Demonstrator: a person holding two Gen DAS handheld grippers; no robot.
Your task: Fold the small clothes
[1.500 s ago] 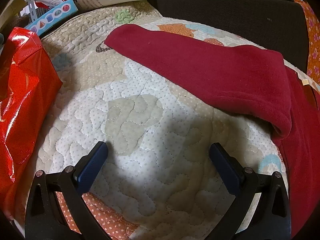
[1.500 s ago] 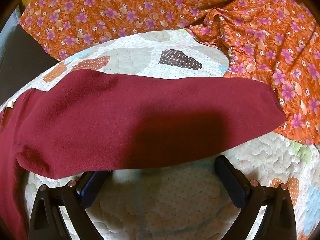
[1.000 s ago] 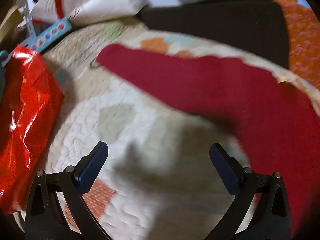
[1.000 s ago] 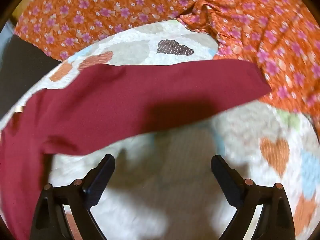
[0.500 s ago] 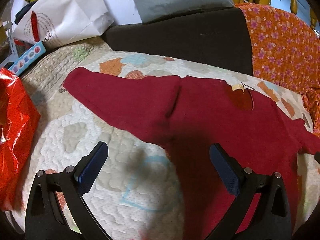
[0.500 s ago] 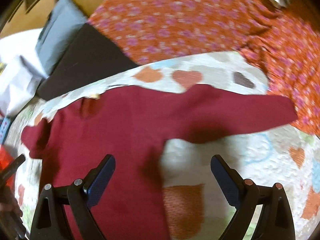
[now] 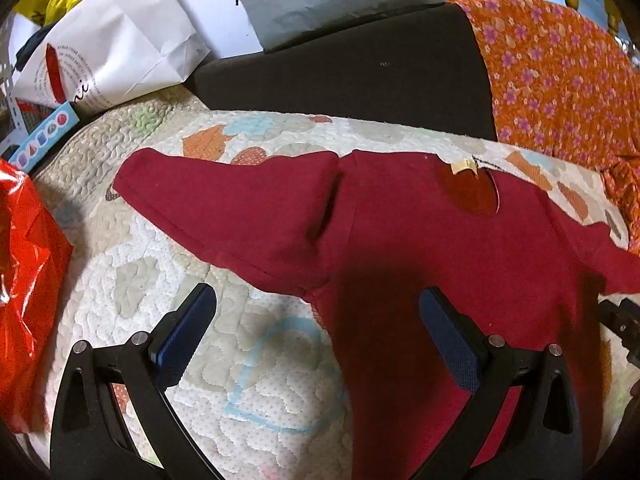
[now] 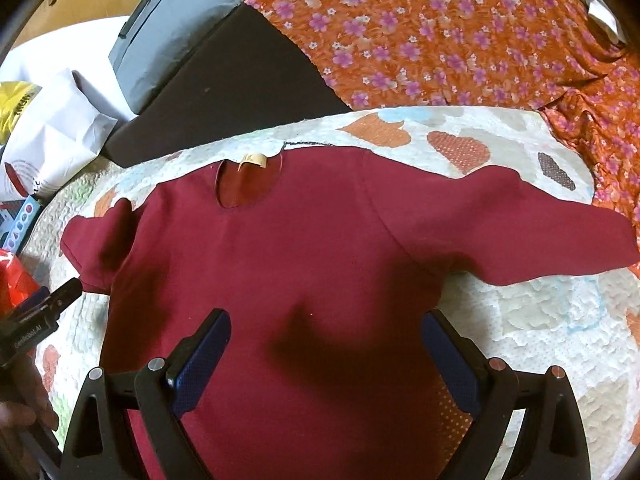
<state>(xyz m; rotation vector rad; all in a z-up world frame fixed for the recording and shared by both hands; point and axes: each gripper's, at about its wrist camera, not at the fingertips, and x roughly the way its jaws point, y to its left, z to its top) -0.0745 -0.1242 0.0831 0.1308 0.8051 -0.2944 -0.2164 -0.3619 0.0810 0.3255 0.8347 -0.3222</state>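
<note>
1. At the left edge of the quilt (image 7: 132,304) a red glossy bag (image 7: 28,280) crowds in, and we should keep the folding away from it.
2. Our left gripper (image 7: 316,340) hangs above the quilt with fingers wide apart, gripping nothing; one finger is over bare quilt, the other over the shirt's body.
3. The maroon shirt (image 8: 304,264) lies flat, neck toward the quilt's far edge, both sleeves spread out sideways.
4. The left sleeve (image 7: 224,212) shows a crease at the shoulder; we judge it wants smoothing before it is folded inward.
5. Our right gripper (image 8: 324,354) hovers over the chest, fingers also spread and empty.
6. The right sleeve (image 8: 520,236) reaches toward the orange flowered cloth (image 8: 460,40) at the right edge; we would pinch its cuff low and carry it across the body evenly.
</note>
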